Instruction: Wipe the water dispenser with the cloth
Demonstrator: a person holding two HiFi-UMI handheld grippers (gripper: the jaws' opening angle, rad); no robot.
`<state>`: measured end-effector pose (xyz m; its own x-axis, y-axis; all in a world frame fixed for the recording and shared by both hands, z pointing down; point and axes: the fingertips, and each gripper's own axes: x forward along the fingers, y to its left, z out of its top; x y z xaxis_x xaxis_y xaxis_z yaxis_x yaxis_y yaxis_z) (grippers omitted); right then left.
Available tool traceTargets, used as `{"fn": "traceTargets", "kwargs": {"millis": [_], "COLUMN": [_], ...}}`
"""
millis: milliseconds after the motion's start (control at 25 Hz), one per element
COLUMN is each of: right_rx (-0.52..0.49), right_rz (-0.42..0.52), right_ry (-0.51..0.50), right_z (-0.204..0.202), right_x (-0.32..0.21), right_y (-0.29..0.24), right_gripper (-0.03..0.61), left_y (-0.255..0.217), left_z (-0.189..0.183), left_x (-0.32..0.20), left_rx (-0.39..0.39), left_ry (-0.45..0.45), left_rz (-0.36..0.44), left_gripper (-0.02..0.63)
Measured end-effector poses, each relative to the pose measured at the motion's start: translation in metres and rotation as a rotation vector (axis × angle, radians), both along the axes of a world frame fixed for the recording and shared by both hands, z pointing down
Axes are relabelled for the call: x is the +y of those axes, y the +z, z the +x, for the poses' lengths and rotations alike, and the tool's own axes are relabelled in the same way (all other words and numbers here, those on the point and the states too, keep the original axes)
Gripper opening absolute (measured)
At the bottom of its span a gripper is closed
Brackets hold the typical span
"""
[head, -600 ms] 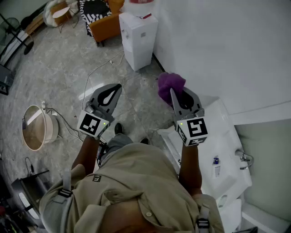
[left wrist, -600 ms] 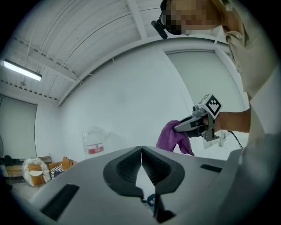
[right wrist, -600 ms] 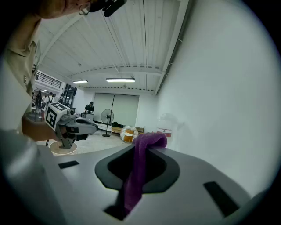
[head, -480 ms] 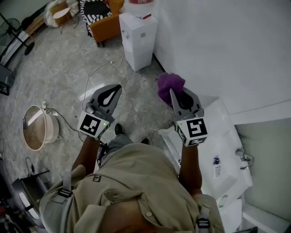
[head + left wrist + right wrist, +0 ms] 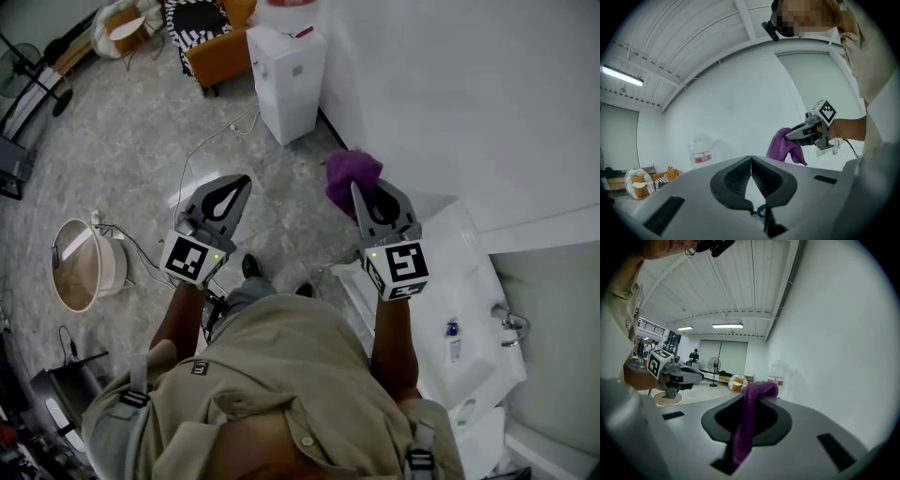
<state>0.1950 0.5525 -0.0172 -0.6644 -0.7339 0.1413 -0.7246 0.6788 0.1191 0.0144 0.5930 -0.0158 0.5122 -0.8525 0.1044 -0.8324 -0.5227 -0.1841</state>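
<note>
The cloth (image 5: 352,176) is purple and soft-looking, pinched in the right claw (image 5: 355,191). It's bunched into a lump past the tips, and a strip hangs down between the jaws. It's up in the air, well apart from the dispenser (image 5: 287,82).

The dispenser is a white box on the floor (image 5: 141,159) with its back against the white wall (image 5: 450,94). A clear bottle (image 5: 700,149) with a red label sits on top. An orange chair (image 5: 217,52) stands just beside it on the far side.

The stretch of floor between the person and the dispenser is open, apart from a thin cable (image 5: 192,155) trailing across it.

The left claw (image 5: 246,179) is pressed together with nothing in it, held out level with the right one.

Under the right arm there's a white sink unit (image 5: 469,309) along the wall, so that side is tight. Off to the left is a round tan thing (image 5: 80,264), maybe a tub, hard to tell.
</note>
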Motion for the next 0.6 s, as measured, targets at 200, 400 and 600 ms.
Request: {"fn": "traceTargets", "kwargs": {"millis": [200, 400, 600], "right_rx": [-0.043, -0.06, -0.057], "right_rz": [-0.011, -0.026, -0.027], "right_ry": [0.014, 0.039, 0.085], "right_z": [-0.015, -0.035, -0.065], "right_x": [-0.007, -0.019, -0.037], "right_y": [0.0, 0.0, -0.007], "right_gripper": [0.049, 0.049, 0.05], "left_y": [0.004, 0.006, 0.0], "left_z": [-0.014, -0.037, -0.072], "left_x": [-0.01, -0.027, -0.05], "left_rx": [0.011, 0.024, 0.043], "left_ry": [0.016, 0.04, 0.067], "left_rz": [-0.013, -0.016, -0.011], "left_gripper": [0.017, 0.017, 0.017]}}
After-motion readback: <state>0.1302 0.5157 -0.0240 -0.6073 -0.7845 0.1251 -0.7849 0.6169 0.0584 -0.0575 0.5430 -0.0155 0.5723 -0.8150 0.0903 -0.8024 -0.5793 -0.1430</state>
